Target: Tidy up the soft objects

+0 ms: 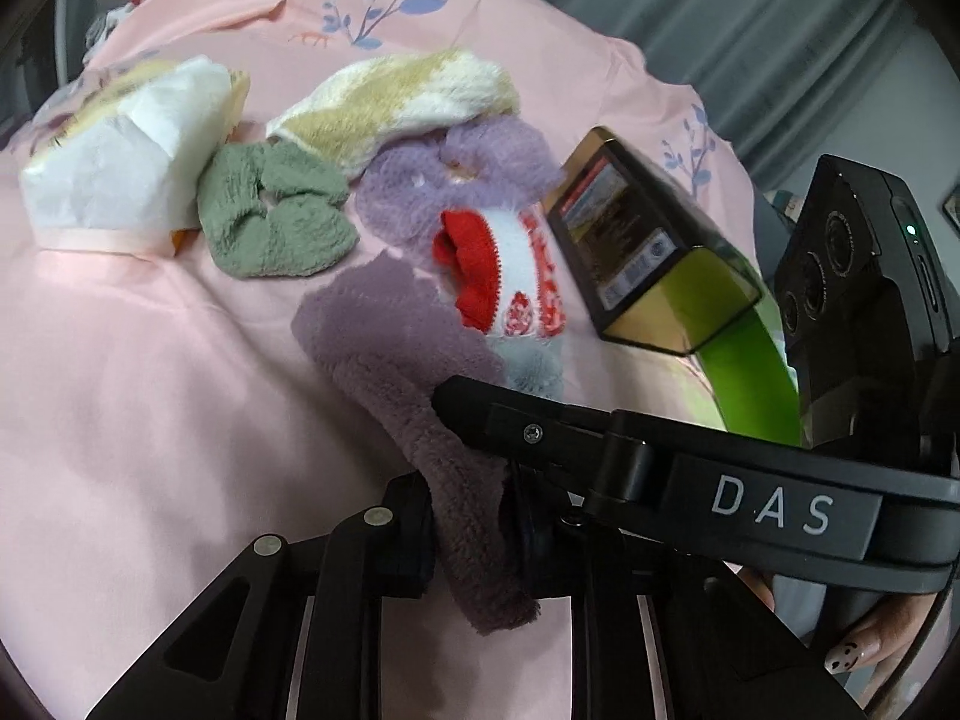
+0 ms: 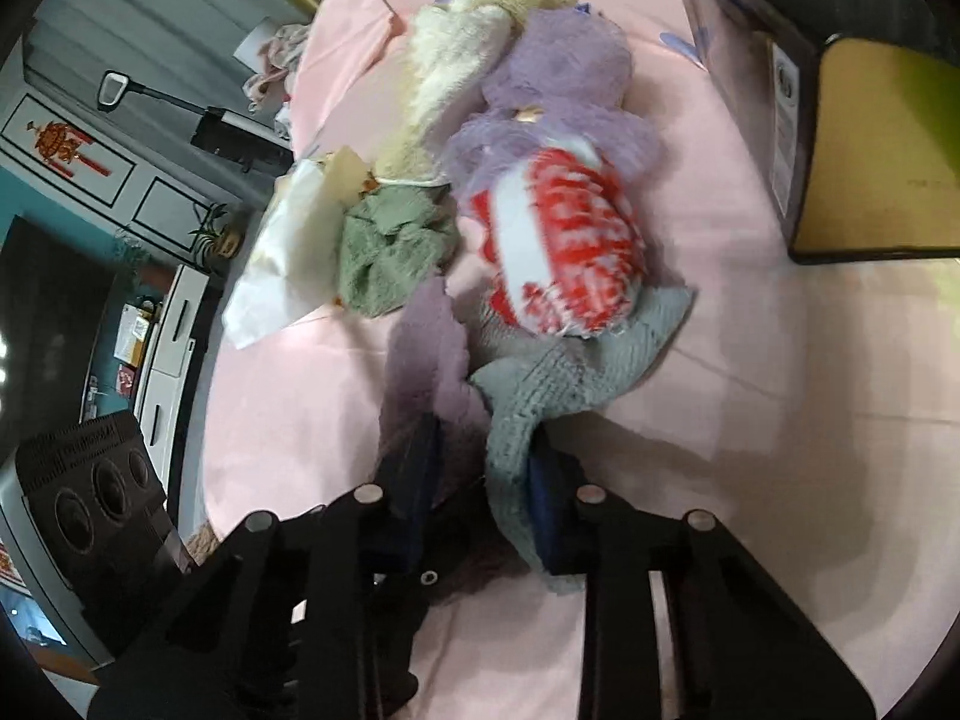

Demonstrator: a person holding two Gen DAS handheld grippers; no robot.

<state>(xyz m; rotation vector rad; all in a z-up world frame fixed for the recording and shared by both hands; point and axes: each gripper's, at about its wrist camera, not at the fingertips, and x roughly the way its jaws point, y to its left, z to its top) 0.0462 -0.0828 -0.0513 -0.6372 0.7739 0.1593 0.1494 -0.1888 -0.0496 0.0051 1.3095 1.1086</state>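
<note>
Several fuzzy socks lie bunched on a pink bedsheet. My left gripper is shut on a mauve fuzzy sock that trails forward onto the sheet. My right gripper is shut on a grey-blue fuzzy sock; the mauve sock lies beside it. A red-and-white sock lies on the grey-blue one. Behind are a lilac sock, a green sock and a yellow-and-cream sock.
A white tissue pack lies left of the green sock. A dark box with a gold end lies to the right. The right gripper's body crosses the left wrist view. Cabinets and a television stand beyond the bed.
</note>
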